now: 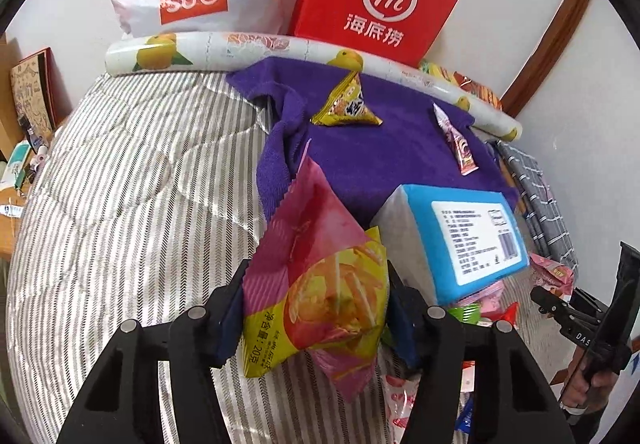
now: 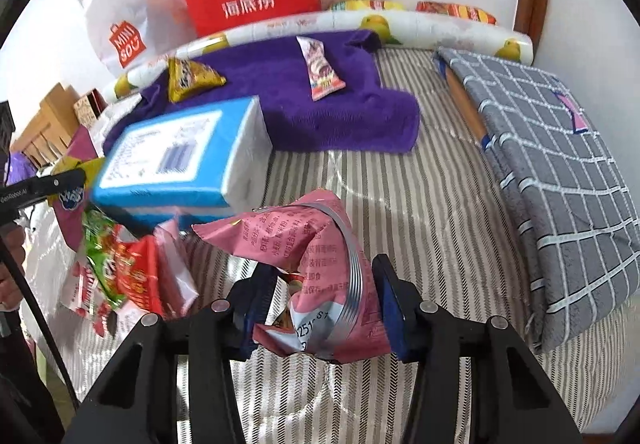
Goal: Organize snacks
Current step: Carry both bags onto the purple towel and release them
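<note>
Both grippers hold a snack bag over the striped bed.

The left gripper (image 1: 316, 308) is squeezed tight on a pink and yellow bag (image 1: 320, 284). The right gripper (image 2: 320, 308) is squeezed tight on a crumpled pink bag (image 2: 320, 276). A blue box (image 2: 180, 160) sits mid-bed on a pile of snacks (image 2: 120, 268). Two small packets, a yellow one (image 1: 348, 102) and a pink one (image 1: 458, 142), lie on the purple towel (image 1: 380, 156) by the bed's far edge.

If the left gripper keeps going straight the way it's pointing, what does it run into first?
Probably the purple towel. The left gripper, shut on a pink-and-yellow snack bag, points at it, with the blue tissue pack just to the right. Depth is hard to judge.
</note>
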`<state>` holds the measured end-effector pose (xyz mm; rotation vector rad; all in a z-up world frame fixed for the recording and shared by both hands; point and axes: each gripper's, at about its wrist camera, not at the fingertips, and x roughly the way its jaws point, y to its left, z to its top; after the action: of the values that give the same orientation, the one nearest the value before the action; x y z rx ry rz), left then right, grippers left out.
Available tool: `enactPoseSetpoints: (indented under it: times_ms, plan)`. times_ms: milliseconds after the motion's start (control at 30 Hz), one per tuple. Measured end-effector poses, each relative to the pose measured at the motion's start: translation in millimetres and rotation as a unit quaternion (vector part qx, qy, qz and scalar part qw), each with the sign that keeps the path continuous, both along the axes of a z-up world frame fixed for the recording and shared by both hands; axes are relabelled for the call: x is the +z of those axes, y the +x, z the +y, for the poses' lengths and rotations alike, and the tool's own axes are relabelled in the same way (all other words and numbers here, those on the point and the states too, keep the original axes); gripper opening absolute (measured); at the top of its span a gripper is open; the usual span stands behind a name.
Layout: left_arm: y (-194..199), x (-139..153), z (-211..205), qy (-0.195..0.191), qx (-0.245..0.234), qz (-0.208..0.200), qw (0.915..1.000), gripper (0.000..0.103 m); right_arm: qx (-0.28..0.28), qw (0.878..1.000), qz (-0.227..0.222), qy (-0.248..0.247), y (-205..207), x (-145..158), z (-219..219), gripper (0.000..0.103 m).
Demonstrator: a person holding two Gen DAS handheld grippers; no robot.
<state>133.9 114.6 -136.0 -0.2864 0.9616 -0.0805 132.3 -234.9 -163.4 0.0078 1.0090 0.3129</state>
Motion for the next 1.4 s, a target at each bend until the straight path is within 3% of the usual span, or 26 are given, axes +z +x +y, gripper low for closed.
enactPoseSetpoints:
  times_ms: [700,1400]
  plan:
    - [0.5,51.9,-10.8,0.002,0.001,-0.045,0.999,0.058,-0.021,0.996,-0.086,0.027,25.1,64.3,12.9,0.049]
    - [50.1,74.8,-34.6,0.005,-0.003,-0.061,0.9981,0.058,-0.028,0.992,-0.112,0.043,79.0,92.3,31.9,0.049]
